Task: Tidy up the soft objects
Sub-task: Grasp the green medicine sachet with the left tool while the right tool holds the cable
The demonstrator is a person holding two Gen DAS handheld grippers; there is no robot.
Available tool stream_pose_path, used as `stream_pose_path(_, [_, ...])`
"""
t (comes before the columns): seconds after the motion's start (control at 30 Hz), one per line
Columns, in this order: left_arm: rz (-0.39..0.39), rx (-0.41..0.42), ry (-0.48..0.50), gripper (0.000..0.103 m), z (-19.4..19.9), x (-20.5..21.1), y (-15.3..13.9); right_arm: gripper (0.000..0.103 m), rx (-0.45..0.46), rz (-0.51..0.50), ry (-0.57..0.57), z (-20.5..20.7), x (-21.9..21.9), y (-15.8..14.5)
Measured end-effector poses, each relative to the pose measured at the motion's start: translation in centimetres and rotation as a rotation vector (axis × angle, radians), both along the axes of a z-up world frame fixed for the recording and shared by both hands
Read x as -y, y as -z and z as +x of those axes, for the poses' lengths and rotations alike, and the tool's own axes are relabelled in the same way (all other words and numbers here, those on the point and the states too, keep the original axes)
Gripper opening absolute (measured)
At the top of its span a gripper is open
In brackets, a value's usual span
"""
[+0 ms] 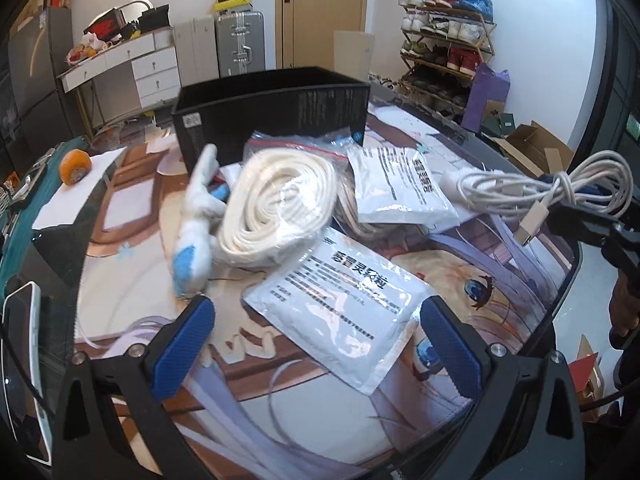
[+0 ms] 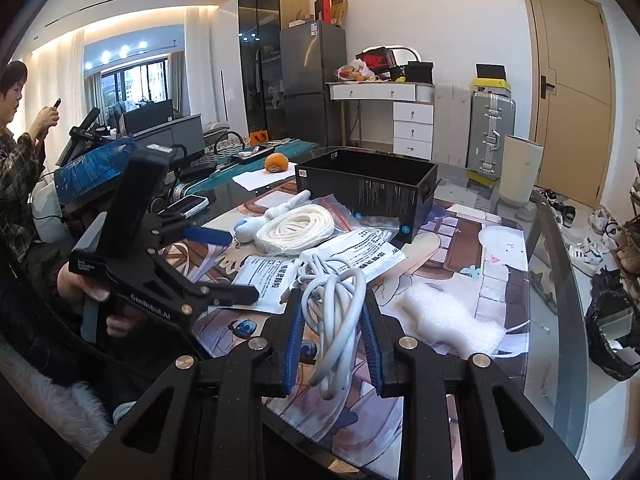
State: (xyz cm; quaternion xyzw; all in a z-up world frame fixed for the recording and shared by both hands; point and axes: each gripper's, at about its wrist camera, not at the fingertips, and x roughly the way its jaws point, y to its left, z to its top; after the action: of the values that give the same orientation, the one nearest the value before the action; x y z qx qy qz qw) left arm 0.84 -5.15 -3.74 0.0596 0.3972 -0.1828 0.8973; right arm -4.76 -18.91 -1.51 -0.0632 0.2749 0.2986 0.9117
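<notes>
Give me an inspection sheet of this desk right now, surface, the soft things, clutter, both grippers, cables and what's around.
Surface: glass-edged table under a printed cartoon desk mat.
Job's things: bagged coil of white rope; blue-and-white plush toy; two white printed sachets, near and far; white foam piece; open black cardboard box.
Clutter: orange fruit on white paper; smartphone.
Grippers: left gripper open over the near sachet; right gripper shut on the cable.
Cables: bundled white USB cable, lifted off the mat.
Surroundings: shoe rack, silver suitcase, seated person with a phone.
</notes>
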Motion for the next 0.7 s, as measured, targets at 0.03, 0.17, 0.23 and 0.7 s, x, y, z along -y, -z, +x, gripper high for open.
stream_pose_path(0.03, [0.010,-0.008,-0.005,0.103,0.0,0.2,0.2,0.027,0.002,0.001,0.001,-0.1,0.1,0.0])
stream_pose_path(0.17, [0.018,-0.015,-0.006,0.103,0.5,1.0,0.6,0.027,0.002,0.003,0.010,-0.1,0.1,0.1])
stream_pose_path(0.23, [0.020,-0.018,0.007,0.103,0.5,1.7,0.6,0.027,0.007,0.005,0.016,0.0,0.2,0.1])
stream_pose_path(0.7, [0.030,0.015,0.030,0.074,0.7,1.0,0.2,0.027,0.010,0.008,0.026,0.0,0.3,0.0])
